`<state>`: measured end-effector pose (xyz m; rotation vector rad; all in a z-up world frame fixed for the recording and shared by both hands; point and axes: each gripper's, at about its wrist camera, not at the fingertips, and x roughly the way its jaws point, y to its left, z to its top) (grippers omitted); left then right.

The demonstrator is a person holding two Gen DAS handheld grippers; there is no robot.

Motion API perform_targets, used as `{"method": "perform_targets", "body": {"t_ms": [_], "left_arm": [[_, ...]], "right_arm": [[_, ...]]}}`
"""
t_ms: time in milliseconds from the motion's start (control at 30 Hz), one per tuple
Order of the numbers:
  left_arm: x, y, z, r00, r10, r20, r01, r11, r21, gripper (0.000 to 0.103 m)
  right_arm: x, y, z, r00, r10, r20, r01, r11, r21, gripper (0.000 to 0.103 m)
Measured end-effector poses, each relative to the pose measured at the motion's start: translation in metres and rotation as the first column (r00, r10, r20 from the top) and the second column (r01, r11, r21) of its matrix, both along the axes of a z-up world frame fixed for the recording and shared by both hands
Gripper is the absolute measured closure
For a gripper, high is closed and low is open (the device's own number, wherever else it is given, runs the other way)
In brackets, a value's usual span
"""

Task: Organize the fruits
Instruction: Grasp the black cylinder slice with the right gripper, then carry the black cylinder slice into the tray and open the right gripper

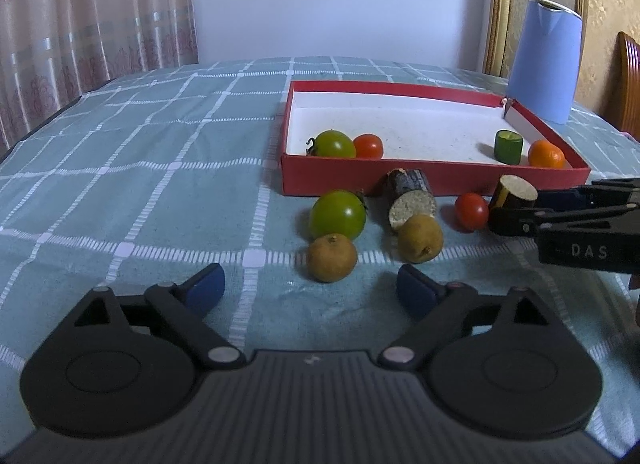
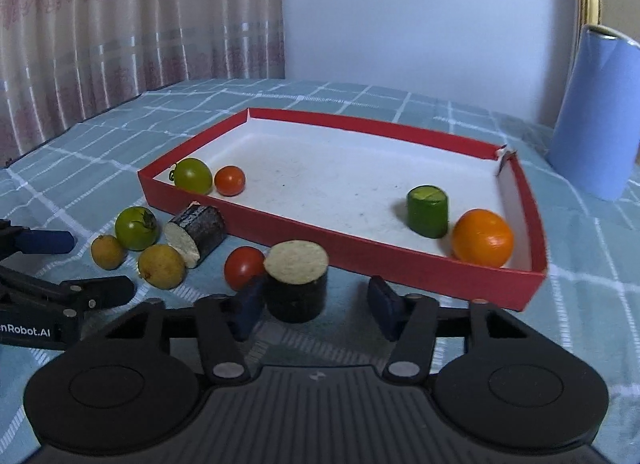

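I read "DAS" on the side of my right tongs (image 1: pixel 516 209) in the left view, and "nRobot.AI" on the left tongs (image 2: pixel 80 264) in the right view. My left tongs (image 1: pixel 310 290) were spread wide over the checked tabletop (image 1: pixel 140 183), just short of a brown fruit (image 1: pixel 331 258). My right tongs (image 2: pixel 314 306) were also spread, with an upright dark stub (image 2: pixel 297 284) between the pads, touching the left pad only. Only the right view showed that gap. The red tray (image 2: pixel 400 268) held a green tomato (image 2: pixel 193 175), a red tomato (image 2: pixel 229 180), a green stub (image 2: pixel 427 211) and an orange (image 2: pixel 482 238). In front of it lay another green tomato (image 1: pixel 338 213), a lying stub (image 1: pixel 412 199), a second brown fruit (image 1: pixel 420 239) and a red tomato (image 1: pixel 472 211). A blue roll (image 1: pixel 546 59) stood behind.
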<state>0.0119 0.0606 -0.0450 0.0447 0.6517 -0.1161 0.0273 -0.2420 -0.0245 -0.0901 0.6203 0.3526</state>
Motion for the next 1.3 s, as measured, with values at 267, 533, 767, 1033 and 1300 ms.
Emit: {"method": "perform_targets", "body": {"t_ms": [267,533,767,1033,1300], "left_arm": [[0.001,0.0,-0.001,1.0,-0.001,-0.002,0.001,1.0,-0.001,0.008],[0.0,0.0,-0.001,1.0,0.0,-0.002,0.0,1.0,-0.001,0.007],[0.0,0.0,-0.001,1.0,0.001,-0.005,-0.001,1.0,-0.004,0.006],[0.0,0.0,-0.001,1.0,0.005,-0.006,-0.005,1.0,-0.003,0.005],[0.001,0.0,-0.002,1.0,0.008,-0.006,-0.008,1.0,-0.002,0.004]], "right_arm": [[-0.008,-0.007,0.005,0.999,-0.001,0.033,0.0,0.999,0.045,0.07],[-0.001,-0.022,0.051,0.975,-0.084,0.206,0.077,0.996,0.042,0.07],[0.051,-0.01,0.031,0.993,-0.057,0.103,0.057,0.998,0.0,0.07],[0.073,0.002,0.007,0.997,-0.066,0.048,0.068,0.997,-0.04,0.07],[0.072,-0.002,0.006,0.997,-0.07,0.033,0.071,0.997,-0.024,0.064]]}}
